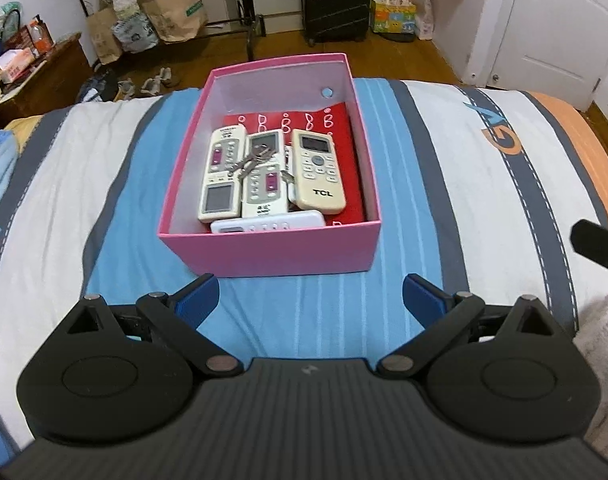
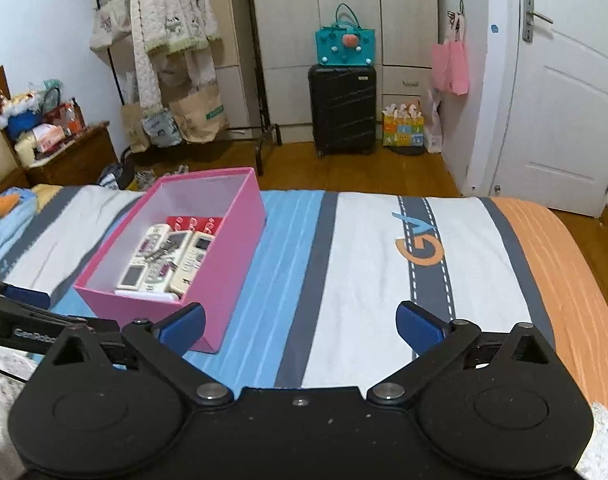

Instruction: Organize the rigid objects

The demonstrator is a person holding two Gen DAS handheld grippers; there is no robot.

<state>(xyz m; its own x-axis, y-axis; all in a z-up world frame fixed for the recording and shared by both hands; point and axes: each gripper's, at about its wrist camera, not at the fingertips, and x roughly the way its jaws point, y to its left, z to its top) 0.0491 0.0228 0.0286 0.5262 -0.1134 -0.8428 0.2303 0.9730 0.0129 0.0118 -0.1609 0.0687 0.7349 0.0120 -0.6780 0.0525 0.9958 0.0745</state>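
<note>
A pink box [image 1: 263, 252] stands on the striped bed cover [image 1: 444, 168]. Inside lie several white remote controls, among them a cream TCL remote [image 1: 319, 170], with a bunch of keys [image 1: 252, 162] on top and a red item [image 1: 344, 120] beneath. My left gripper [image 1: 310, 302] is open and empty, just in front of the box's near wall. The box also shows in the right wrist view [image 2: 223, 240], to the left. My right gripper [image 2: 301, 326] is open and empty above the bed, to the right of the box.
The bed's far edge drops to a wooden floor [image 2: 364, 172]. Beyond stand a black suitcase [image 2: 342, 108], a clothes rack [image 2: 167, 40], paper bags [image 2: 195, 116] and a white door [image 2: 560, 100]. A cluttered nightstand [image 2: 71, 156] is at the left. The left gripper's arm [image 2: 19, 320] crosses the lower left.
</note>
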